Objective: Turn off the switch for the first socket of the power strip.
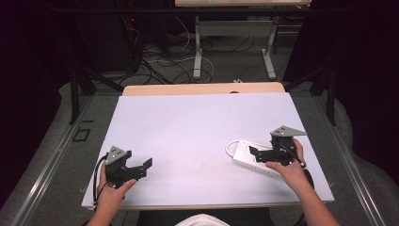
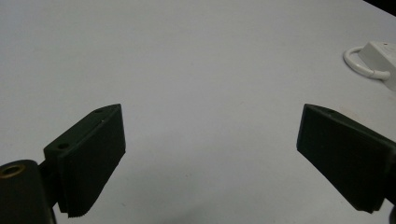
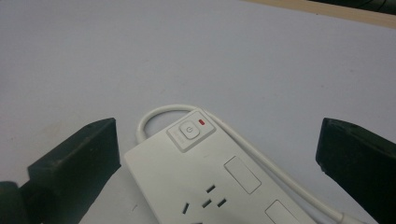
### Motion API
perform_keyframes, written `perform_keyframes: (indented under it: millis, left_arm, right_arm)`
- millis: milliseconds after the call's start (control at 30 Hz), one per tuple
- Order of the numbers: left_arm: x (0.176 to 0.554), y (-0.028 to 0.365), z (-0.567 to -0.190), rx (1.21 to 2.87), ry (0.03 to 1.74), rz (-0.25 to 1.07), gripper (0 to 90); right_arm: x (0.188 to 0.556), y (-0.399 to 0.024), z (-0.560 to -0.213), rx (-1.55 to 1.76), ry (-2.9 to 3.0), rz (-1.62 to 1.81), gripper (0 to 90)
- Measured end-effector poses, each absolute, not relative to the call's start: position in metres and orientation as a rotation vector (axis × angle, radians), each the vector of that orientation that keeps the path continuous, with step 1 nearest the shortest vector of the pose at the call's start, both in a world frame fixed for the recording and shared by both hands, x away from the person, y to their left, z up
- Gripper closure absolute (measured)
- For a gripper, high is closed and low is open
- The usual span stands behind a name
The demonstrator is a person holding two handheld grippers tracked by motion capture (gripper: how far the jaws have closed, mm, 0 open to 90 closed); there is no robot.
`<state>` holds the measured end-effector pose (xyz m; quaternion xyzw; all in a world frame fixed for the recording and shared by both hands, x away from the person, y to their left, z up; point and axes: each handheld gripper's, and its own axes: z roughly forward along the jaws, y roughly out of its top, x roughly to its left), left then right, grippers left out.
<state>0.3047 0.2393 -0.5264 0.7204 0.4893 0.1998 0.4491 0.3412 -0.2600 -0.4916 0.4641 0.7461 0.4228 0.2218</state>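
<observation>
**Mia:** Black jaws come first, right up close. They belong to the right gripper point(image 3: 215, 154), and they stand wide apart, with nothing held. Between them lies the long white plastic power strip point(image 3: 205, 182).

**Ben:** Where is it on the table?

**Mia:** It lies flat on the big white table top point(image 1: 188, 127), on the person's right side, near the front edge. From above, the right gripper point(image 1: 268, 151) hangs just over it.

**Ben:** What is that little red dot?

**Mia:** A small red light point(image 3: 201, 122) sits beside the square white power button point(image 3: 190, 131). I think that means the strip is on. I can't see where its thin white cord point(image 3: 261, 156) ends up. It loops round the end of the strip and runs along one side.

**Ben:** So what could go wrong?

**Mia:** A jaw could bump the button and switch it off. A jaw could catch the cord loop and drag the whole strip. Smooth plastic on a smooth top may slide away if pushed from one side.

**Ben:** And the other one?

**Mia:** The left gripper point(image 2: 210, 158) is well apart from the strip, over bare table. Its jaws are spread wide too, and empty. It is too far off to steady the strip if it slips.
</observation>
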Motion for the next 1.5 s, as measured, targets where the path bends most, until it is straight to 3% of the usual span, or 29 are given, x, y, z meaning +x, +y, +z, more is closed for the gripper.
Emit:
perform_keyframes:
  millis: [600, 1500]
  left_arm:
    - [0.305, 0.241, -0.526, 1.788, 1.212, 0.487, 7.8]
    - [0.306, 0.24, -0.526, 1.79, 1.212, 0.487, 7.8]
  right_arm:
    - [0.315, -0.285, -0.492, 1.298, 1.959, 1.224, 0.0]
    - [0.303, -0.307, -0.527, 1.281, 1.89, 1.171, 0.5]
